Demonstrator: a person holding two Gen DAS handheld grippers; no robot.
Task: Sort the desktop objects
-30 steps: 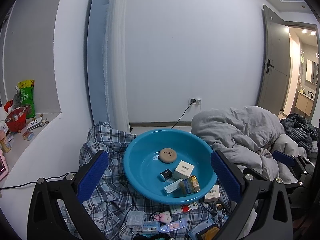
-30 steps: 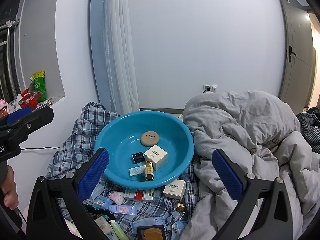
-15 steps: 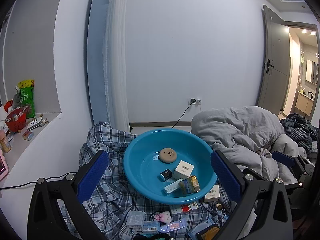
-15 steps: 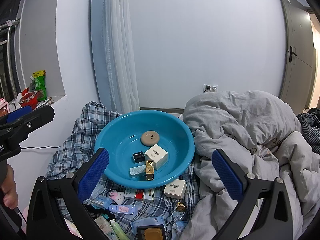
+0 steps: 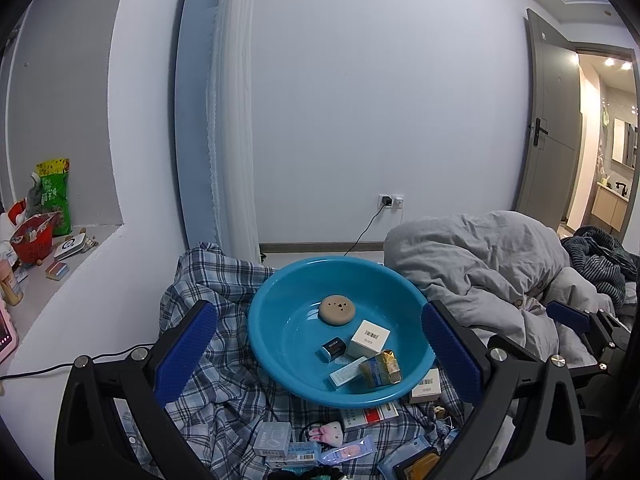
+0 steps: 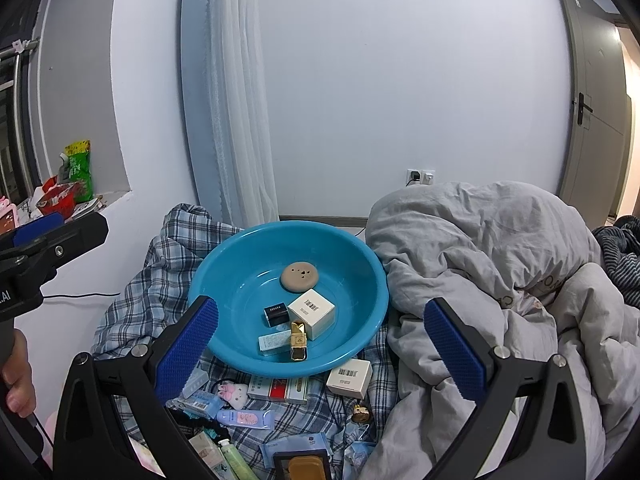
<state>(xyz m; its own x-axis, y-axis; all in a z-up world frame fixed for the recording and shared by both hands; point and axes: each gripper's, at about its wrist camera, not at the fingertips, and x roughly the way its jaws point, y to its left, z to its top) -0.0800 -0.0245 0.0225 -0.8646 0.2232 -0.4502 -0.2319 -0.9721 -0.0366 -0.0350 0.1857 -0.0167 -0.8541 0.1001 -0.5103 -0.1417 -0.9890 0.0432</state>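
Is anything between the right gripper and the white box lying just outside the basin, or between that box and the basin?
Nothing visible. The right gripper is open and empty above the clutter; the white box lies uncovered on the plaid cloth, right beside the basin rim, which it must clear.

A glossy plastic basin [image 5: 280, 300] is sitting on soft checked cloth [image 5: 208, 276], beside a matt, crumpled grey quilt [image 5: 472, 256].
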